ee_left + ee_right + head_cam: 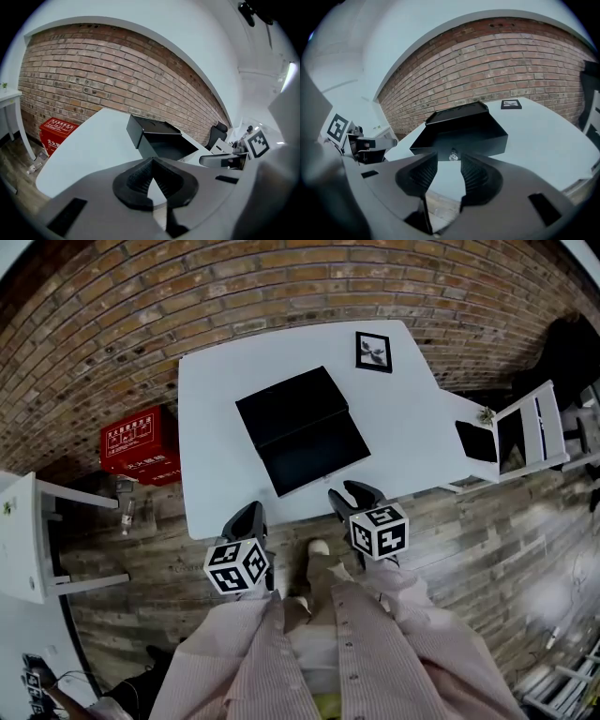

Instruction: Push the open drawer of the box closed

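On white table: black box, drawer open, approach stage; left gripper pinched together, empty; right gripper parted, empty, likely next to press the drawer front inward.

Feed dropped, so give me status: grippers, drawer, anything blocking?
Left gripper shut, empty. Right gripper open, empty, short of the drawer, lined up on its knob. Drawer open, untouched. Nothing in the way.

Loft-style office or studio room, bare brick wall, worn wood-plank floor, plain white desk with a small framed picture, white chair beside it, red box on the floor by the wall.
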`<state>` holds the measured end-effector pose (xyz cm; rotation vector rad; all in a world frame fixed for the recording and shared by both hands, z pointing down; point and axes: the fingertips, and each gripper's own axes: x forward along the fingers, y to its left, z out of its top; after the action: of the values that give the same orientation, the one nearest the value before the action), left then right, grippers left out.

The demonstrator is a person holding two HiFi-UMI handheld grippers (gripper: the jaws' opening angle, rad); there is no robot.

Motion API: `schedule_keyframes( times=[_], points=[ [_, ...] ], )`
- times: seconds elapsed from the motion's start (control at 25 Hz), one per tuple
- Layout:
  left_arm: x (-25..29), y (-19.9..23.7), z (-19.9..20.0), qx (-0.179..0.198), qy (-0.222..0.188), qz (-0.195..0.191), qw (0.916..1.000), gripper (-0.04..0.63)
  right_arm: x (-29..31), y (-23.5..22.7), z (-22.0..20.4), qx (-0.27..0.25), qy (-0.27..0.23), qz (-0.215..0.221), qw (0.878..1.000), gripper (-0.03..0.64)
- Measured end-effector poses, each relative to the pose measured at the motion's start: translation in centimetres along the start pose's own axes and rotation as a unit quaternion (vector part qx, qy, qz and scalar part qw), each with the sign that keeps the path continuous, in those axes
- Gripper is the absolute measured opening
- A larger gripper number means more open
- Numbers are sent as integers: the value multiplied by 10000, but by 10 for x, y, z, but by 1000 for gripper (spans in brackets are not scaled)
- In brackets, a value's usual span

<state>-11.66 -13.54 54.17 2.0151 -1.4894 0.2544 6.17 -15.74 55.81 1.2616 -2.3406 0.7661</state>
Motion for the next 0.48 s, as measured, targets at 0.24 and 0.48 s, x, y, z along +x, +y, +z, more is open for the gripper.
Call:
schedule_keyframes(
  times=[0.24, 0.48],
  points=[
    [14, 5, -11, -198, 134, 171, 9996, -5, 21, -7, -10, -9, 384, 215, 9990, 156],
    [18, 8, -17, -420, 153, 321, 9985, -5, 37, -7, -16, 62, 645, 383, 9972, 156]
  ],
)
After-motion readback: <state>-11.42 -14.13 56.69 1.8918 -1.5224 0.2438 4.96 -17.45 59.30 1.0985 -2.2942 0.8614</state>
